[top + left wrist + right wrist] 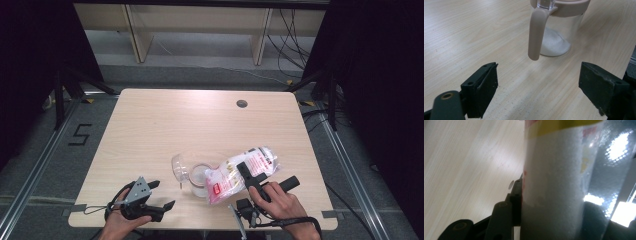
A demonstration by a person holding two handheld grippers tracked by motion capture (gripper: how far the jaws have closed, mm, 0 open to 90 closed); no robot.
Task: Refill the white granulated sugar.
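The right gripper (251, 176) clamps a tilted bag (240, 174) over the jar (199, 178), while the left gripper (161, 195) stands wide open, empty.

The pale wooden table (165, 125) has a small dark round hole (242, 103) toward one o'clock. Beyond it at twelve o'clock stands a light wooden bench frame (200, 30) — loose cables (292, 35) hang at its right. At nine o'clock, black tape (80, 135) marks the grey floor (45, 175) — a figure five.

Left tongs (161, 195) rest with jaws spread wide; right tongs (257, 176) are clamped, angled up-left.
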